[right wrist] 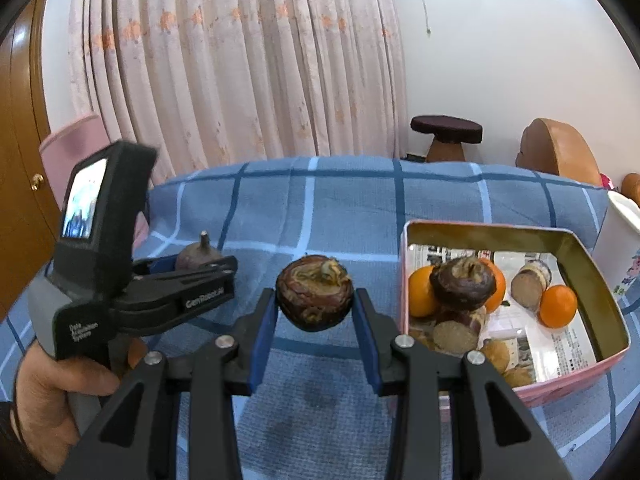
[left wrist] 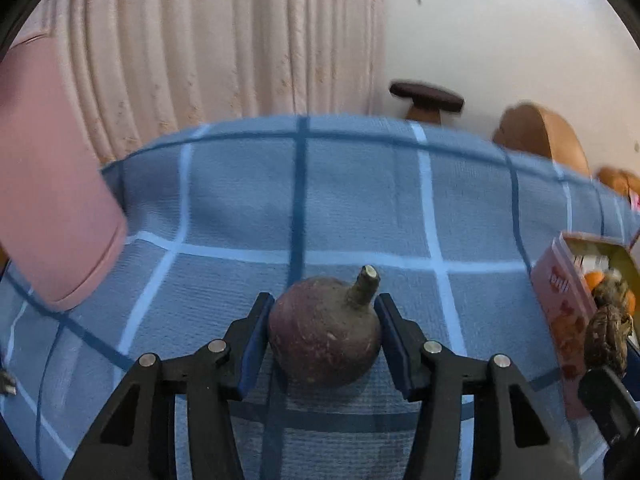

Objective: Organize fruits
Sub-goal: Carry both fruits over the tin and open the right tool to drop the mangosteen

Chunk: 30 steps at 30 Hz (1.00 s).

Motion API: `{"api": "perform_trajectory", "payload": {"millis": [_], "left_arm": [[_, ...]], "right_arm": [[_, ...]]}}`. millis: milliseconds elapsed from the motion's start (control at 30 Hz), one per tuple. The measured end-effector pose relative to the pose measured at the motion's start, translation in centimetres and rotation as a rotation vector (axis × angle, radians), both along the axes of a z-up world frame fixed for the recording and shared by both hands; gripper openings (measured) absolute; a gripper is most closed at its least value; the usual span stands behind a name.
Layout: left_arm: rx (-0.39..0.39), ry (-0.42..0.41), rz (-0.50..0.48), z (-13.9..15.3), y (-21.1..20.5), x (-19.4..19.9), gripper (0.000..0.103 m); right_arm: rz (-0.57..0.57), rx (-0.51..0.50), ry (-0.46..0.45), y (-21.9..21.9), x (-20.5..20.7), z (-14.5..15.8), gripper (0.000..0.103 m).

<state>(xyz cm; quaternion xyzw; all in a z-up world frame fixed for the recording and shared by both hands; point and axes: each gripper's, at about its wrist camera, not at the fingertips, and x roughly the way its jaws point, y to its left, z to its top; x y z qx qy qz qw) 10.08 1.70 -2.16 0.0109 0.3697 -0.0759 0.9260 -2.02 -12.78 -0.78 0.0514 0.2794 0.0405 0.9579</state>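
Blue-padded right gripper (right wrist: pixel 315 304) clamps brown bulb (right wrist: pixel 314 297) aloft.

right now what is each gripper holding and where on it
Right gripper: a dark round fruit, pinched at its sides. Left gripper: a purple stemmed fruit, pads at its sides, stem free.

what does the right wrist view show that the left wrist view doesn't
Only the right wrist view: the right gripper shut on a dark water chestnut, the inside of the pink tin with oranges, and the hand holding the left gripper.
Only the left wrist view: the left gripper pads against the stemmed purple fruit.
Both: the blue checked cloth, curtain, stool.
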Motion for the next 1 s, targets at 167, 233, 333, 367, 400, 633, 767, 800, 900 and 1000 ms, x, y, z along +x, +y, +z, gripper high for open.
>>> {"api": "perform_trajectory", "payload": {"millis": [167, 233, 333, 367, 400, 633, 767, 800, 900, 1000], "left_arm": [[-0.047, -0.103, 0.080, 1.2, 0.5, -2.1, 0.054], [-0.038, -0.134, 0.090, 1.5, -0.2, -3.1, 0.054], [-0.028, -0.176, 0.098, 1.9, -1.2, -4.5, 0.054], [-0.022, -0.182, 0.099, 2.0, -1.5, -4.9, 0.054], [-0.017, -0.190, 0.098, 2.1, -2.1, -5.3, 0.054], [0.001, -0.240, 0.065, 2.5, -5.3, -7.7, 0.054], [0.005, -0.262, 0.033, 2.8, -7.3, -8.8, 0.054], [0.007, -0.269, 0.023, 2.9, -7.8, -9.1, 0.054], [-0.003, -0.285, 0.005, 3.2, -8.9, -9.7, 0.054], [-0.004, -0.292, -0.020, 3.4, -10.4, -10.2, 0.054]], "right_arm": [[-0.006, -0.017, -0.050, 0.0, -0.6, 1.0, 0.041], [-0.016, -0.042, -0.073, -0.1, -1.0, 1.3, 0.041], [-0.027, -0.056, -0.096, -0.9, -1.7, 1.7, 0.041], [-0.033, -0.059, -0.102, -1.3, -1.9, 1.8, 0.041], [-0.040, -0.060, -0.109, -1.8, -2.1, 1.9, 0.041], [-0.091, -0.059, -0.131, -5.3, -3.3, 2.5, 0.041], [-0.117, -0.065, -0.137, -7.1, -3.8, 2.6, 0.041], [-0.124, -0.067, -0.138, -7.7, -3.9, 2.7, 0.041], [-0.145, -0.068, -0.138, -9.1, -4.2, 2.7, 0.041], [-0.166, -0.068, -0.141, -10.5, -4.5, 2.8, 0.041]]}}
